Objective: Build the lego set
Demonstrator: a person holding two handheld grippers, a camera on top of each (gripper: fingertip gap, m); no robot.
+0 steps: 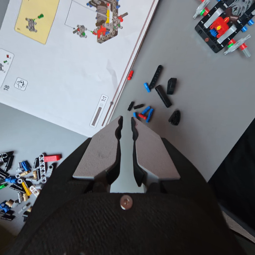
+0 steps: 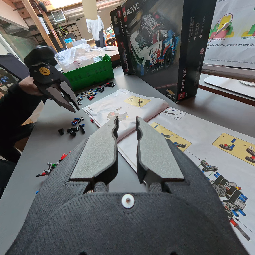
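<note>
My left gripper [image 1: 127, 118] is open by a narrow gap and empty. It hovers over the grey table just short of a small group of loose pieces: blue pins [image 1: 147, 113], a red pin [image 1: 142, 116] and black pins [image 1: 135, 106]. Black beams and panels [image 1: 163, 95] lie beyond them. The partly built black, red and grey chassis [image 1: 223, 27] sits at the top right. My right gripper [image 2: 127, 119] is open and empty above the open instruction booklet [image 2: 124, 107]. In the right wrist view the left gripper [image 2: 75, 108] points down at the small pieces [image 2: 76, 124], and the chassis [image 2: 52, 167] shows partly behind my right gripper.
A pile of mixed pieces [image 1: 23, 178] lies at the lower left and also shows in the right wrist view [image 2: 91, 93]. A green bin [image 2: 89, 73] with plastic bags and two upright set boxes [image 2: 158, 48] stand at the back. A single red pin [image 1: 130, 75] lies by the booklet [image 1: 62, 62] edge. Tip to tip, the grippers are about 30 cm apart.
</note>
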